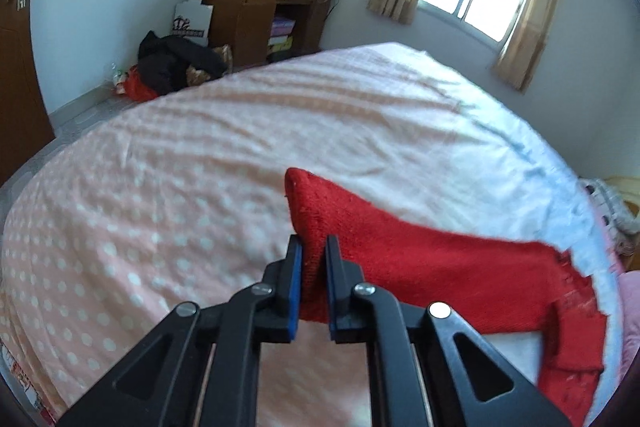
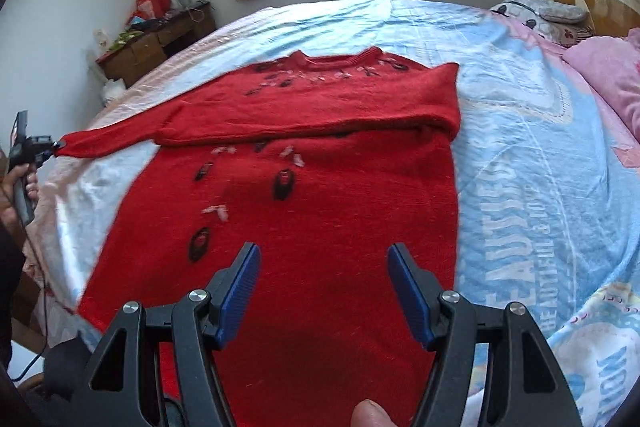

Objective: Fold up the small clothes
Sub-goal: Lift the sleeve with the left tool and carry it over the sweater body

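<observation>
On the bed (image 2: 520,131), spread over a pale blue printed cover: one red knitted sweater (image 2: 320,219), front up, neck toward the window.

- Pattern: dark oval motifs and pale pink flecks across chest and body.
- Right sleeve (image 2: 400,99): already laid across the chest.
- Left sleeve (image 2: 112,139): stretched out sideways, its cuff (image 1: 316,223) raised off the bed.
- Left tool (image 1: 314,259): clamped on the cuff, cloth pinched between the blue pads.
- Right tool (image 2: 324,267): jaws apart, holding nothing, poised above the lower body of the sweater.

Step in hand, as judged: folding the left sleeve inward. Next move likely calls for carrying the cuff across the chest onto the folded sleeve, keeping the knit flat; soft wool may sag or bunch.
</observation>
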Available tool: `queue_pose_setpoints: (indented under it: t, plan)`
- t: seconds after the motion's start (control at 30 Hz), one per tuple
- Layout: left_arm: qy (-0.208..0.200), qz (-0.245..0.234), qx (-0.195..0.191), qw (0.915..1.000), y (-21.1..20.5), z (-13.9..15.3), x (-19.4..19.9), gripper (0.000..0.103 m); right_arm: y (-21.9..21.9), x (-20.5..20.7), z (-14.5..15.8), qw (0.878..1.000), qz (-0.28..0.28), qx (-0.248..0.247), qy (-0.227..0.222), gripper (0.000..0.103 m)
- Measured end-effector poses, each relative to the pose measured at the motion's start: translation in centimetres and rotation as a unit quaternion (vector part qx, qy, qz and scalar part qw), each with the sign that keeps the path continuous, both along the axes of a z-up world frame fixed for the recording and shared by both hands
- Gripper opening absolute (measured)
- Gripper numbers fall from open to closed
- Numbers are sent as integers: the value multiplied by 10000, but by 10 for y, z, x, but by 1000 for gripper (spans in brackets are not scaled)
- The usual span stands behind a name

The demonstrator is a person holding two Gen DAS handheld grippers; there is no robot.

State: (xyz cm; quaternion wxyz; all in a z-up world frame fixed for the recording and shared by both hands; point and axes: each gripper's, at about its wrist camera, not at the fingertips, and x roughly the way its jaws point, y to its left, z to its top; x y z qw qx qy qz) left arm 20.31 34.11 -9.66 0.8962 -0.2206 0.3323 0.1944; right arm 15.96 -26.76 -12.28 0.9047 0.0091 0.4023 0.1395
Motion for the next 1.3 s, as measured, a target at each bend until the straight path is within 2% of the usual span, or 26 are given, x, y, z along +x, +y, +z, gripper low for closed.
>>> queue_pose_setpoints:
  t: [0.2, 0.5, 0.73, 0.97, 1.3]
  plan:
    - [-396, -222, 103, 9989, -25, 47, 5, 11, 3, -10, 7, 9998, 100, -28, -155, 67]
    - [-852, -702, 98, 9938, -80, 101, 27, 10, -12, -10, 0, 9999, -72, 4, -95, 67]
    - [-984, -1148, 283, 9881, -132, 127, 46, 10, -17, -8, -10, 9998, -182, 78, 18, 67]
    - [-1106, -1431, 308, 9830, -175, 150, 64, 10, -16, -9, -13, 9997, -157, 164, 21, 67]
    - [-1334, -2121, 394, 9673, -259, 178, 94, 10, -18, -12, -16, 9995, -165, 261, 49, 67]
